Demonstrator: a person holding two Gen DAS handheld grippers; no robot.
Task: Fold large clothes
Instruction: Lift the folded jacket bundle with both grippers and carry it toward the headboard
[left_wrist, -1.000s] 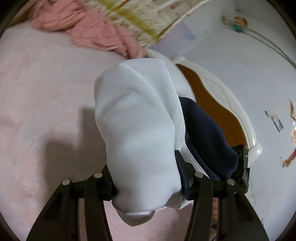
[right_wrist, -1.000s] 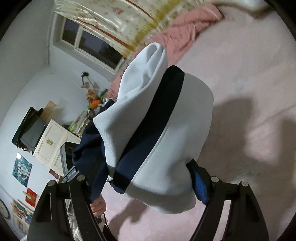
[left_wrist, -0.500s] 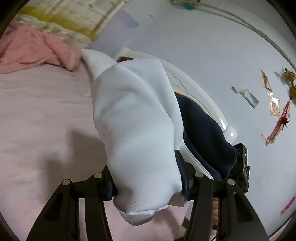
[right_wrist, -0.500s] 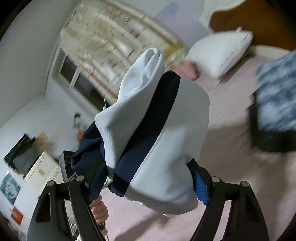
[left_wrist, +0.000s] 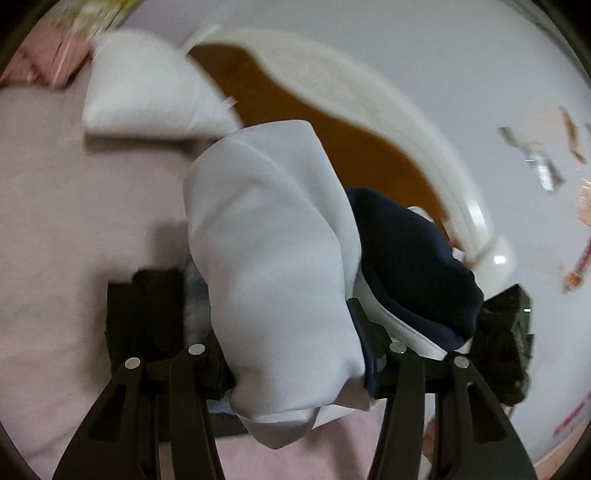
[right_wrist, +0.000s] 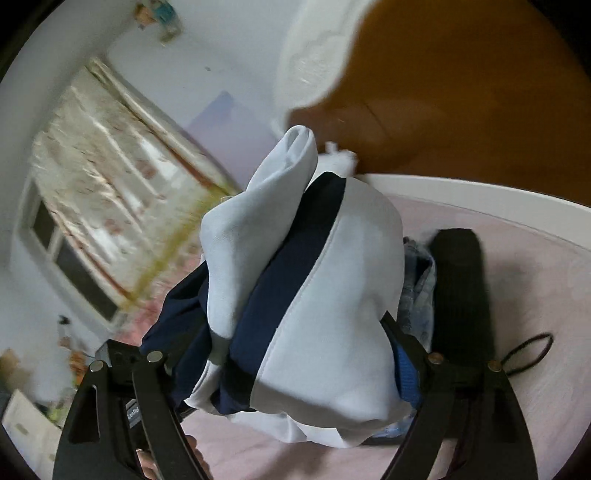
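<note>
Two tools, one folded white-and-navy garment carried above the bed.

We hold the left tool (left_wrist: 291, 354) clamped narrow on the white-and-navy garment (left_wrist: 273, 258), whose bundle bulges up between its two black fingers (left_wrist: 192, 373); the right tool (right_wrist: 295, 362) has the same garment (right_wrist: 332, 314) filling its jaws, which are opening while the cloth sits between them. We count one garment, one white pillow (left_wrist: 144, 92), and two folded items lying side by side on the pink bed (left_wrist: 51, 206): a black one (right_wrist: 461, 288) and a pale blue patterned one (right_wrist: 417, 288) touching it. Both tools point slightly downward toward the brown headboard (right_wrist: 461, 92), and a hand (right_wrist: 166, 461) shows at the bottom edge of the right wrist view, on the other tool's grip.
</note>
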